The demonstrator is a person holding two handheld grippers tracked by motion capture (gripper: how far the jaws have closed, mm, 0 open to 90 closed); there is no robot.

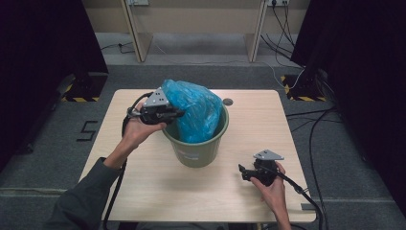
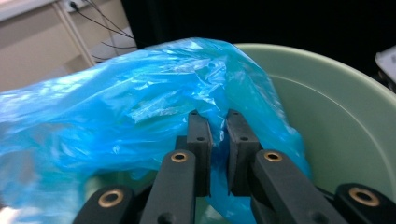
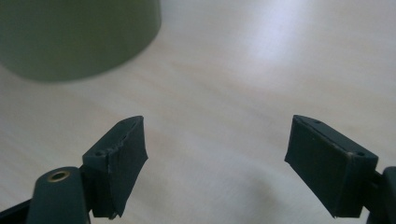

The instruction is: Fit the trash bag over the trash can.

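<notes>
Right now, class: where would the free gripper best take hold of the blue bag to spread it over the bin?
Probably the blue bag's loose edge opposite the left gripper, approached from the green bin's right side: it bunches leftward, leaving the right rim bare.

Two handheld grippers and a grey sleeve at the table

The left gripper [image 1: 178,114] and right gripper [image 1: 242,171] are black, each topped by a grey three-cornered plate and trailing a black cable. In the left gripper view, the jaws are matt black blocks with small screw holes, carried on black links with brass-coloured pivot rings. In the right gripper view [image 3: 217,168] the pads show worn, pale-scuffed edges. The left forearm wears a grey-green sleeve [image 1: 81,201].
</notes>
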